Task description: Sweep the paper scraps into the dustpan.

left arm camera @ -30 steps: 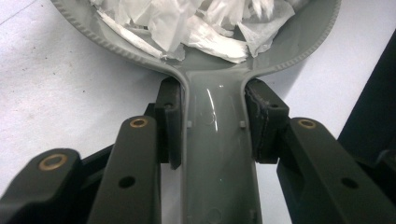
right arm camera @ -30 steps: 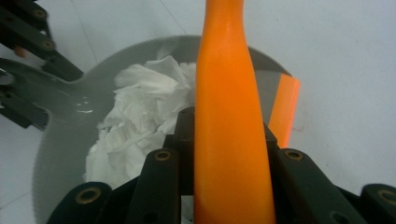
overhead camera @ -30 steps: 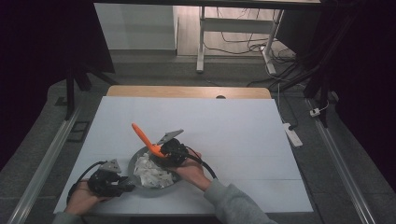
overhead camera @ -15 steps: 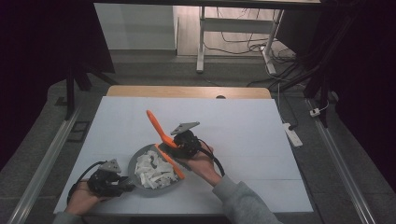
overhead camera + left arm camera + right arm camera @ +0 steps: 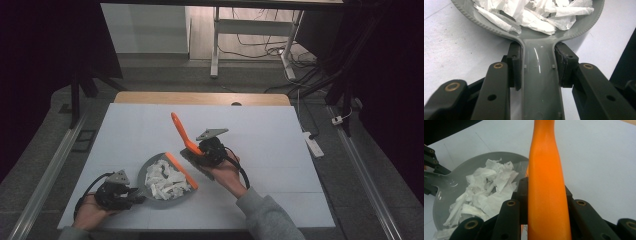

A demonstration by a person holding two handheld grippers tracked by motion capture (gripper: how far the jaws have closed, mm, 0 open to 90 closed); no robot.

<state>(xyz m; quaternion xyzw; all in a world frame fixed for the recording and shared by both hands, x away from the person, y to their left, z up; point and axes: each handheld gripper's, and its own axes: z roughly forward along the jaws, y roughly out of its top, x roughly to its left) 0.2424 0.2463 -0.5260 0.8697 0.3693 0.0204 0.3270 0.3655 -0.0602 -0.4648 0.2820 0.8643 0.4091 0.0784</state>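
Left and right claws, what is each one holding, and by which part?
The left claw grips the grey plastic dustpan, full of torn white paper scraps, by its handle. The right claw grips the orange-handled brush around its handle.

Grey dustpan [image 5: 159, 170] flat on table, full of white paper scraps [image 5: 164, 180]; orange-handled brush [image 5: 184, 137] tilted beside it.

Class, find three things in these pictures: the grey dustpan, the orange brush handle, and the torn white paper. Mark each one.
grey dustpan [image 5: 540, 82]: left gripper view, on its handle between the jaws.
orange brush handle [image 5: 546, 182]: right gripper view, mid-handle.
torn white paper [image 5: 165, 181]: high view, middle of the heap in the pan.
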